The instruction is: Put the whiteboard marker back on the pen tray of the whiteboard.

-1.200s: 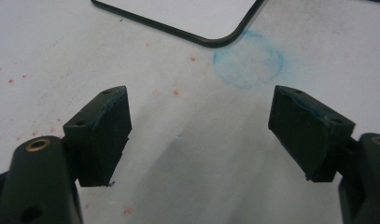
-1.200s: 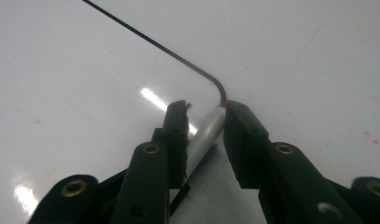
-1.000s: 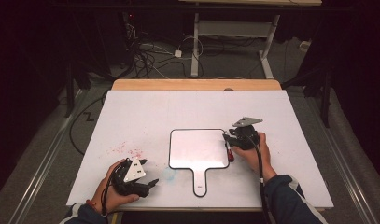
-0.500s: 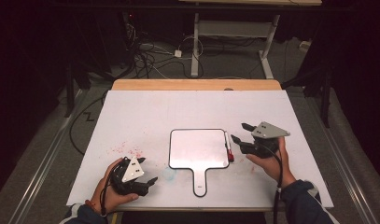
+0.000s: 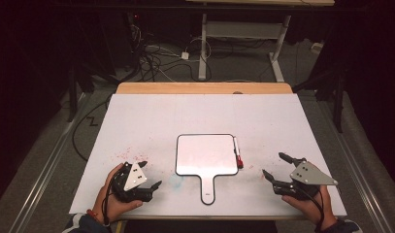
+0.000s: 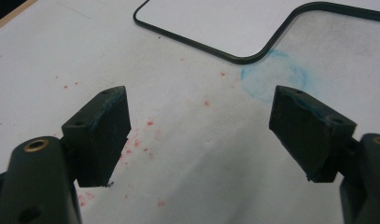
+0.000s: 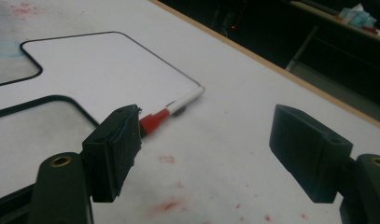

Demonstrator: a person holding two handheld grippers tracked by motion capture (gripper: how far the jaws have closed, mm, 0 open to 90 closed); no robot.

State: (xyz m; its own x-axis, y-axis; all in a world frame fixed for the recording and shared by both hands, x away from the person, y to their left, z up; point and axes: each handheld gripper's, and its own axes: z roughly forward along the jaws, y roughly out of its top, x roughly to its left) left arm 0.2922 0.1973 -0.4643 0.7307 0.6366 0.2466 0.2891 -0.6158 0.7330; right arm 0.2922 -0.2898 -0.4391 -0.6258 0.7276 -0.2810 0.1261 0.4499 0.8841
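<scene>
A small white paddle-shaped whiteboard (image 5: 205,155) with a black rim lies in the middle of the table, handle toward me. Along its right edge rests a white marker with a red cap (image 5: 237,154), also in the right gripper view (image 7: 171,110). My right gripper (image 5: 277,167) stands open near the front right, to the right of the marker and apart from it, empty. My left gripper (image 5: 149,174) is open at the front left, near the whiteboard's rounded corner (image 6: 246,58), with nothing between its fingers.
The table (image 5: 151,116) has a white top with a wooden far edge. Red ink specks (image 6: 145,140) and a faint blue smudge (image 6: 271,77) mark it near the left gripper. Dark floor, cables and another table's legs lie beyond.
My right gripper has drawn back from the marker at the whiteboard's right edge toward the front right of the table. The marker lies where it was. My left gripper has stayed put.
</scene>
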